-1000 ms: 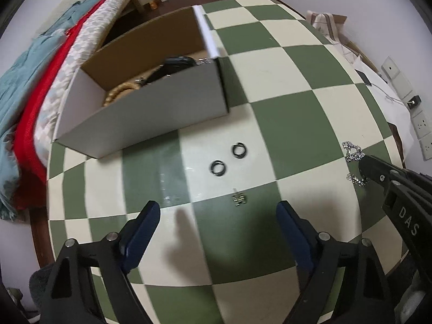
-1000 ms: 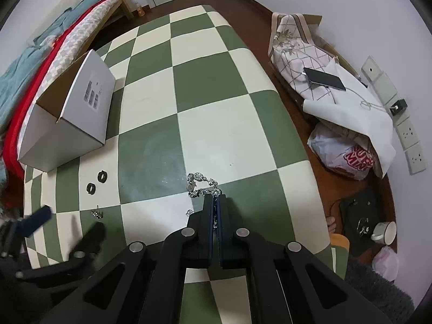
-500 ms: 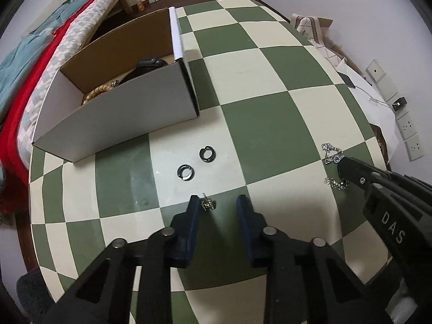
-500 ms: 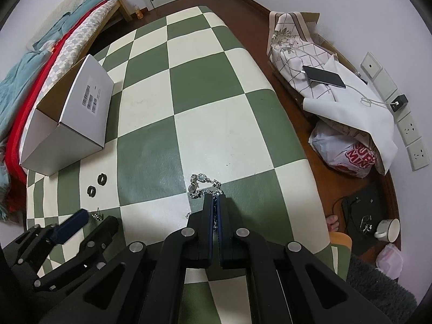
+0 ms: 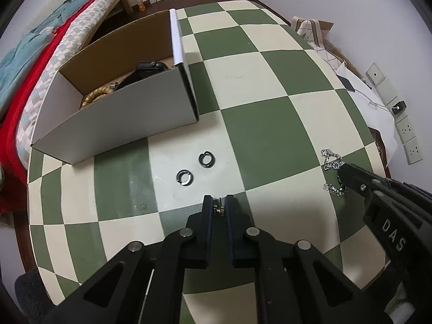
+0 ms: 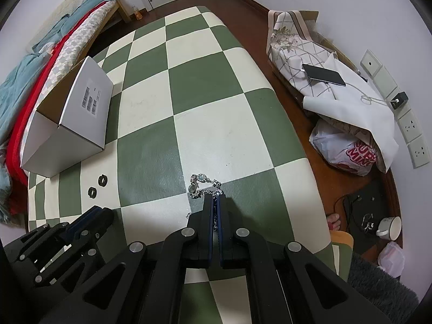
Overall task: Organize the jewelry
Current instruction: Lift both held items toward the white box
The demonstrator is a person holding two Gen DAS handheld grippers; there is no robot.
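My left gripper (image 5: pixel 218 205) is shut on a small silver earring (image 5: pixel 218 209) lying on the checkered table (image 5: pixel 270 124). Two black rings (image 5: pixel 184 176) (image 5: pixel 206 159) lie just beyond it. An open white cardboard box (image 5: pixel 121 113) at the far left holds a gold bead bracelet (image 5: pixel 94 95) and a dark object (image 5: pixel 145 71). My right gripper (image 6: pixel 215 198) is shut on a silver chain bracelet (image 6: pixel 199 185) that rests on the table; it also shows in the left wrist view (image 5: pixel 330 159).
A bed with red and blue blankets (image 5: pixel 32 54) runs along the table's left side. Right of the table, on the floor, are a cloth-covered pile with a phone (image 6: pixel 324 74), a plastic bag (image 6: pixel 348 154) and a mug (image 6: pixel 390 225). The table edge is close on the right.
My left gripper has moved forward to the small earring and closed from wide open to shut on it. My right gripper has stayed shut on the chain.
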